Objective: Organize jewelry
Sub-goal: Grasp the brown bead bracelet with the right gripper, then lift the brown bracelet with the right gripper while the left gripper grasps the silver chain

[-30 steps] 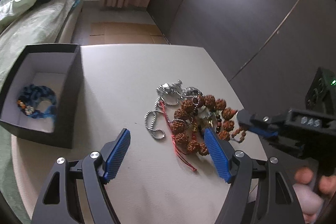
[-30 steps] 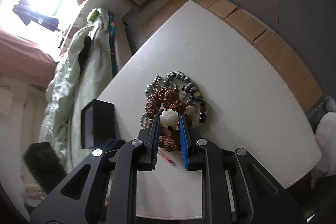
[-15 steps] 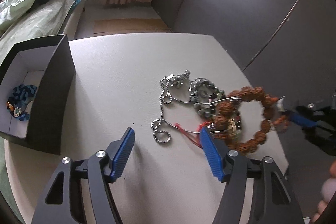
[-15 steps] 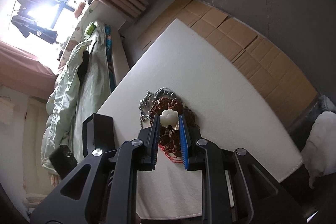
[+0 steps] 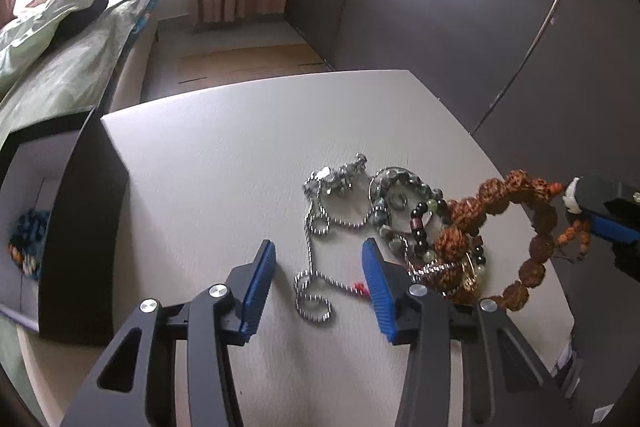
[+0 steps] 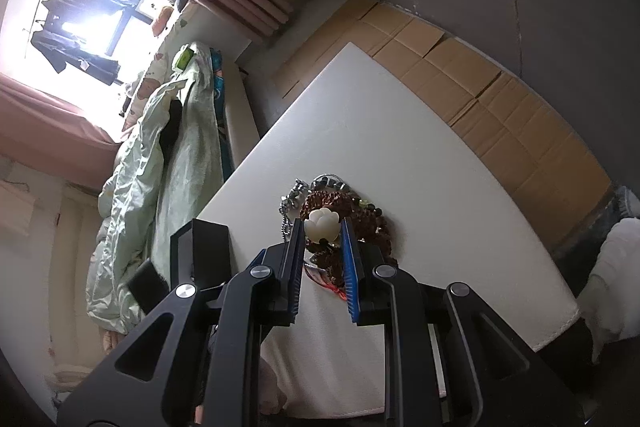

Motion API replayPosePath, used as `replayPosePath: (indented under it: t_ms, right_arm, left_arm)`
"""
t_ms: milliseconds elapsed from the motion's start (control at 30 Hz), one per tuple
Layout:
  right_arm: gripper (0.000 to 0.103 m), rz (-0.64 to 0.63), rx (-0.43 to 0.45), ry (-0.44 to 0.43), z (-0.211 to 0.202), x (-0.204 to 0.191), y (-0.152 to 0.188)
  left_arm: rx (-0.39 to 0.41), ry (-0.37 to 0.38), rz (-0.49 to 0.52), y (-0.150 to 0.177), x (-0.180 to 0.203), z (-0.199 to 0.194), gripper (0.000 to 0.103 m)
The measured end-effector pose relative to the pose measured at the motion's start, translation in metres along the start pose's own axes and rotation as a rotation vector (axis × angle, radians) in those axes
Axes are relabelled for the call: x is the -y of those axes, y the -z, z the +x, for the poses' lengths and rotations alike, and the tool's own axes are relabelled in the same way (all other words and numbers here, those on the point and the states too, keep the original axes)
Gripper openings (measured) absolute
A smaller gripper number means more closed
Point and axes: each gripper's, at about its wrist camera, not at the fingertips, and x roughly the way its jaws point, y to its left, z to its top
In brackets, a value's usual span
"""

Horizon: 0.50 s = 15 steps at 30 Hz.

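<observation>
A brown rudraksha bead bracelet (image 5: pixel 532 227) hangs lifted above the white table (image 5: pixel 224 163), held by its white lotus charm (image 6: pixel 321 225) between the shut jaws of my right gripper (image 6: pixel 322 227), which shows at the right edge of the left wrist view (image 5: pixel 580 201). A silver chain (image 5: pixel 316 259), a dark bead bracelet (image 5: pixel 400 187) and a red cord (image 5: pixel 358 286) lie tangled on the table. My left gripper (image 5: pixel 318 259) is open, low over the silver chain. A black box (image 5: pixel 80 227) at the left holds a blue bracelet (image 5: pixel 28 243).
A bed with a pale green duvet (image 5: pixel 60 39) stands beyond the table's left side. Cardboard sheets (image 6: pixel 460 75) cover the floor by the far edge. A dark wardrobe wall (image 5: pixel 480 7) is at the right.
My right gripper has lifted the brown bead bracelet up and to the right, off the pile. My left gripper has narrowed and moved closer to the silver chain.
</observation>
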Motion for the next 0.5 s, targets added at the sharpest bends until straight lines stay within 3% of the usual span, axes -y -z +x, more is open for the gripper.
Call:
replayPosePath:
  t_ms: [300, 500]
  right_arm:
    - [0.019, 0.031, 0.009, -0.035, -0.005, 0.004, -0.006]
    - [0.019, 0.032, 0.015, -0.041, -0.009, 0.005, -0.010]
  left_arm:
    - [-0.010, -0.040, 0.051, -0.038, 0.009, 0.022, 0.042]
    - [-0.016, -0.104, 0.135, -0.039, 0.022, 0.035, 0.040]
